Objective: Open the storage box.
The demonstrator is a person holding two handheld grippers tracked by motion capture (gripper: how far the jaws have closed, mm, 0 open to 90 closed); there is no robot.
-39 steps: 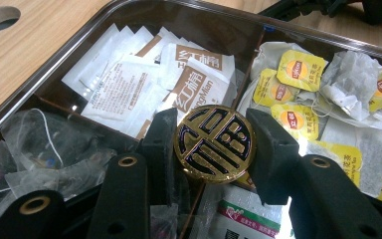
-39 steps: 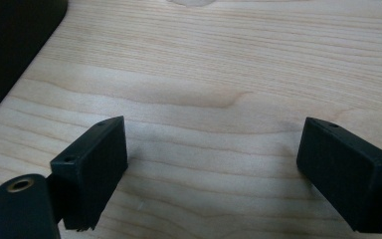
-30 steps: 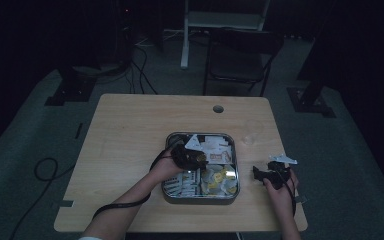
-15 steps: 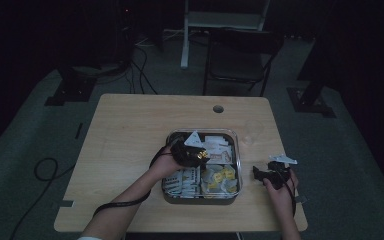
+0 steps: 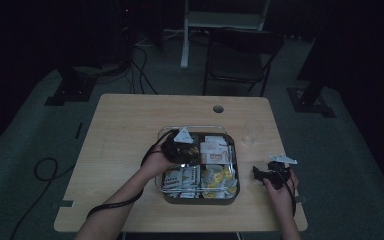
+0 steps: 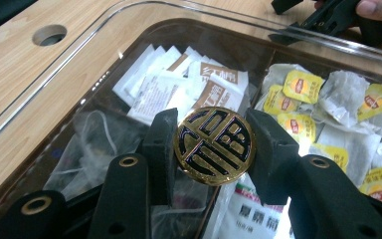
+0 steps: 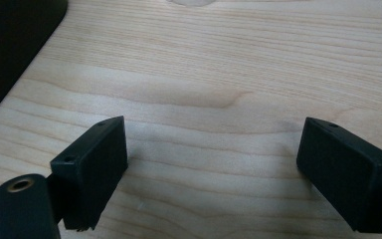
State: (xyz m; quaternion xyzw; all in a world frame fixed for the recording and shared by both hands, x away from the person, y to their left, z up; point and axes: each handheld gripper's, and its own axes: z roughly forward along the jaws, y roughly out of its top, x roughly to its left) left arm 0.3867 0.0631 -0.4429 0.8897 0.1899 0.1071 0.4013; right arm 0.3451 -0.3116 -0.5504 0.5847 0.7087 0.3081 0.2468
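- Left gripper (image 6: pixel 214 144) pinches a round gold-and-black disc (image 6: pixel 214 145) above the tray (image 5: pixel 162 172) of tea bags (image 6: pixel 298 87).
- Right gripper (image 7: pixel 214 169) is spread wide over bare worktop (image 7: pixel 219 64), right of the tray.

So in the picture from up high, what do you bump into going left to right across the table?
Bare pale wooden table → left gripper holding a round black-and-gold disc → clear compartment tray of white and yellow tea bags → right gripper in the person's hand.

tray rim (image 5: pixel 196 200) rings sachets (image 6: pixel 323 94); table (image 5: pixel 120 135) open
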